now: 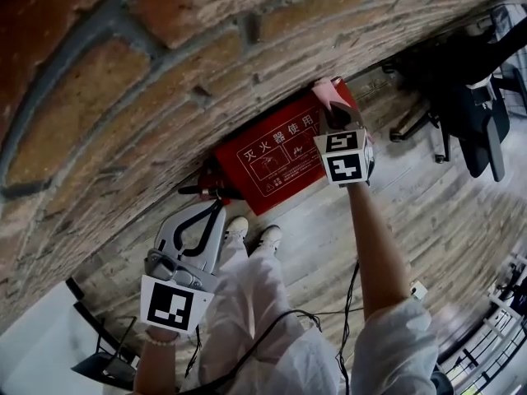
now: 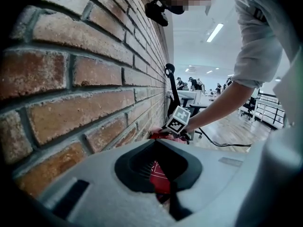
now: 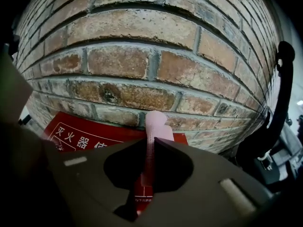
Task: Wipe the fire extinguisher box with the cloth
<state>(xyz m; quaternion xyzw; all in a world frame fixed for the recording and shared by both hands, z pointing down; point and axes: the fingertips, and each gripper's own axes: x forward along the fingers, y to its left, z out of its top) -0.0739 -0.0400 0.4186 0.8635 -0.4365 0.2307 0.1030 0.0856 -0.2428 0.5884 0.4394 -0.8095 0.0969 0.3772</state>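
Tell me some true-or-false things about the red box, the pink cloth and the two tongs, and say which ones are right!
1. The right tongs are pinching a pink cloth. True.
2. The red box stands on a table. False: it sits on the wooden floor, right against the brick wall.
3. The left tongs are holding a cloth too. False: they are shut with nothing in them, away from the box.
4. The red box has white writing on its front. True.
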